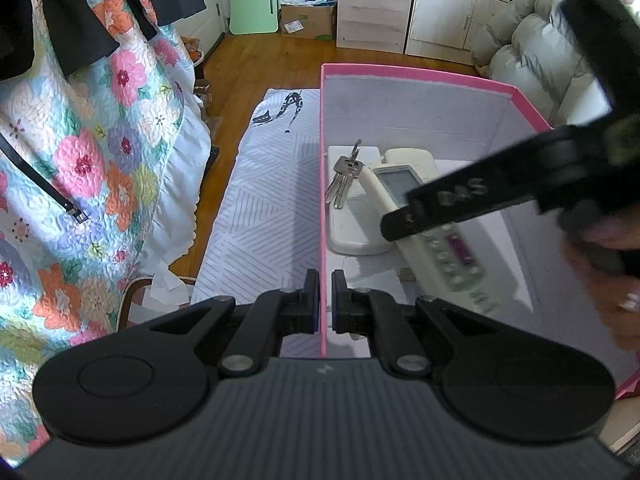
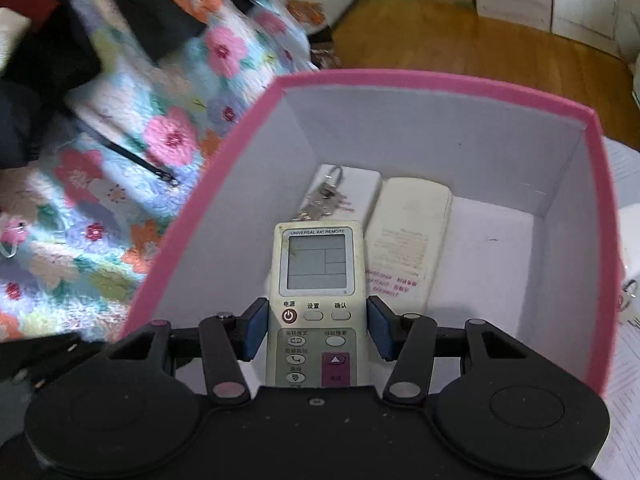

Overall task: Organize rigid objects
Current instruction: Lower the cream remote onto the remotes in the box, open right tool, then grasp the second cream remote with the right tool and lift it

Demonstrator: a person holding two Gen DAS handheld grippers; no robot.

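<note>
Remote control [image 2: 316,276], an air-conditioner type with a grey screen and rubber buttons, sits between the pads of the right gripper [image 2: 316,330]. Its long axis runs straight forward along the fingers, screen end away from the hand. The blue pads [image 2: 256,330] press on its two long sides just below the screen, so the right gripper is closed on it and holds it over the inside of the pink box [image 2: 440,80].

I judge that the coming move is a lowering and release. The free floor of the box lies below and to the right of the remote; under its front end there are already a set of keys [image 1: 344,180] on a flat white device [image 1: 352,232], and beside them a second, yellowed remote [image 2: 412,232] lying face down. The right hand is clearly the nearer one.

The left gripper [image 1: 326,300] is closed on the left wall of the box, one finger inside and one outside, which steadies it.

The box is stiff cardboard, pink outside and matt white inside, with straight walls. The remotes are smooth hard plastic; the keys are bright metal on a ring. A quilted floral bedcover [image 1: 80,152] hangs at the left.
</note>
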